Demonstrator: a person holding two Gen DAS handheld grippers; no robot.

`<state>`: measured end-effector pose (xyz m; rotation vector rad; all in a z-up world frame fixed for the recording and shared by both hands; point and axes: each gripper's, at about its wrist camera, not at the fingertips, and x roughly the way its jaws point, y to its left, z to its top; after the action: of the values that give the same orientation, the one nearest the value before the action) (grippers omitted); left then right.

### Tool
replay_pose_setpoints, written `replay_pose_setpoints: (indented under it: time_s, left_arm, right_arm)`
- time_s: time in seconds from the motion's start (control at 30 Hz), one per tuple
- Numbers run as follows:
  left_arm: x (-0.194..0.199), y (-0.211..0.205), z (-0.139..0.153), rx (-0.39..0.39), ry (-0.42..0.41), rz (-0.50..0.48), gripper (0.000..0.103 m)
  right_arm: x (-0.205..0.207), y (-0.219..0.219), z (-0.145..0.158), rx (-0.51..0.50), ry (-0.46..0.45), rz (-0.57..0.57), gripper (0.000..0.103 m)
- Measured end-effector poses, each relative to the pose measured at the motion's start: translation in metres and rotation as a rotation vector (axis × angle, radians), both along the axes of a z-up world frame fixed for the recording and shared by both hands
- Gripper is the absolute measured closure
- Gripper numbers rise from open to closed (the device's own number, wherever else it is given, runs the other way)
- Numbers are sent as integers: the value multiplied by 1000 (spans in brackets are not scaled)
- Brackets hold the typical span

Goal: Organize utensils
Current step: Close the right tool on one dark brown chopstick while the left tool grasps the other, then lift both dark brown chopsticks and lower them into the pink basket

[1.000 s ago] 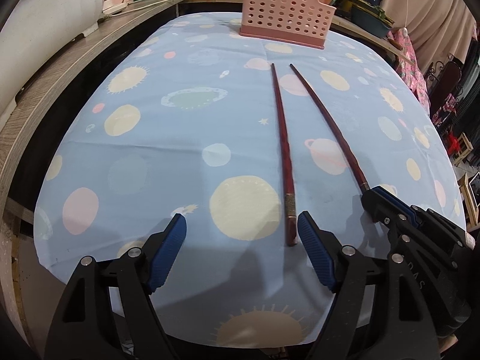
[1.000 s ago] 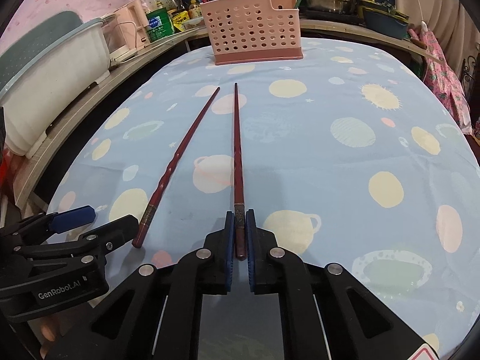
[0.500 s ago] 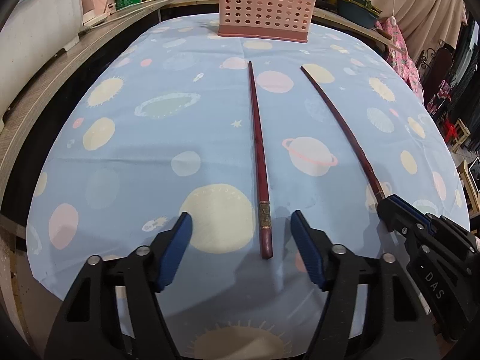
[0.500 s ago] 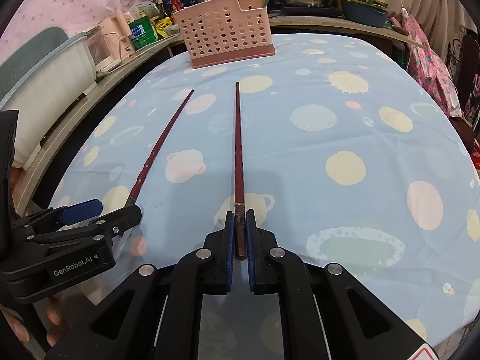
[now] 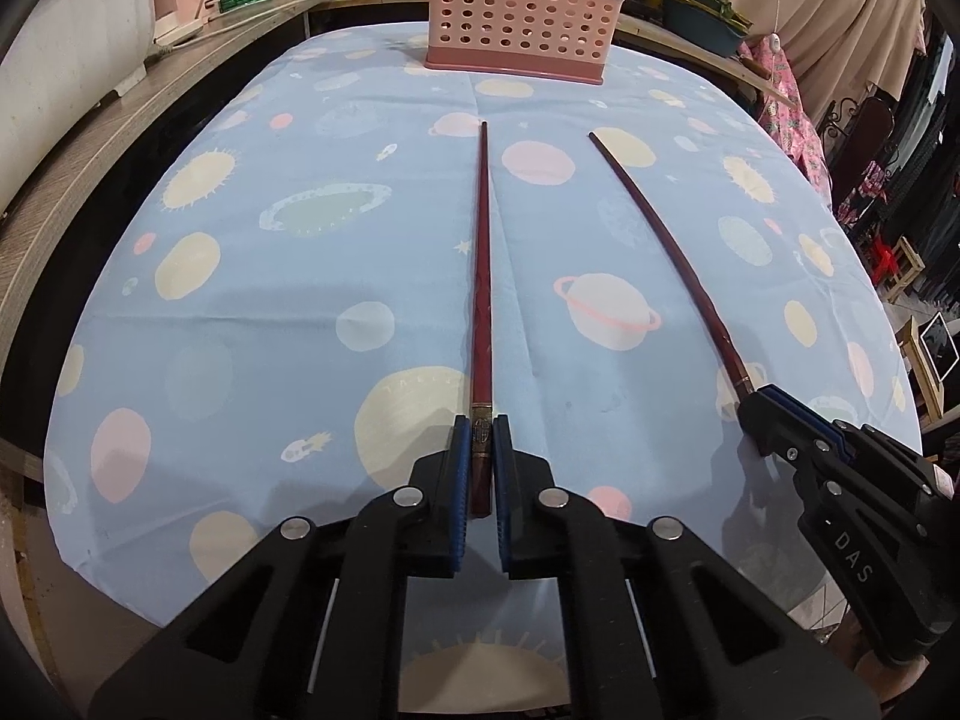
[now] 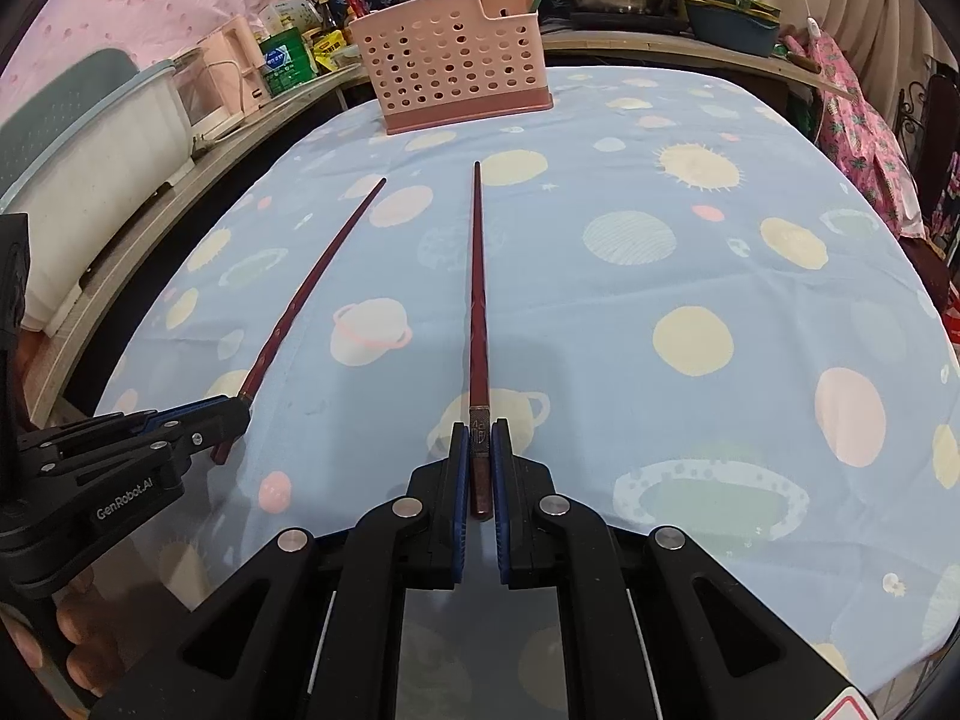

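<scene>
Grabbing step: left gripper (image 5: 480,450) just snapped shut on one red chopstick (image 5: 482,276), right gripper (image 6: 480,450) clamped tight on the other chopstick (image 6: 478,288), both flat on the tablecloth (image 5: 270,312), next lifting toward the pink basket (image 5: 521,12) at 12 o'clock.

I am seeing open tablecloth (image 5: 288,324) between my grippers and the far end, so a gripper is having free passage forward there. The two chopsticks, one (image 5: 482,276) and the other (image 5: 672,252), are lying lengthwise and dividing this room into lanes. The pink basket (image 5: 519,6) is blocking the far middle. On the left, a wooden ledge (image 6: 180,192) with a white tub (image 6: 102,138) is closing the side.
</scene>
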<state>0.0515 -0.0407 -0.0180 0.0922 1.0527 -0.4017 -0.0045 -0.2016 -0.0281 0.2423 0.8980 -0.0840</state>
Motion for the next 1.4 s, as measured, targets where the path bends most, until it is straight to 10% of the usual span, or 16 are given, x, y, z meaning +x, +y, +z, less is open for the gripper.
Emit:
replay_pose_setpoints:
  time_s: [0.63, 1.4]
  left_arm:
    - [14, 27, 101, -147, -148, 59, 96]
    - [121, 1, 251, -257, -392, 75, 96]
  right_arm:
    - [-3, -33, 102, -4, -219, -48, 96]
    - [93, -81, 226, 37, -492, -46, 96]
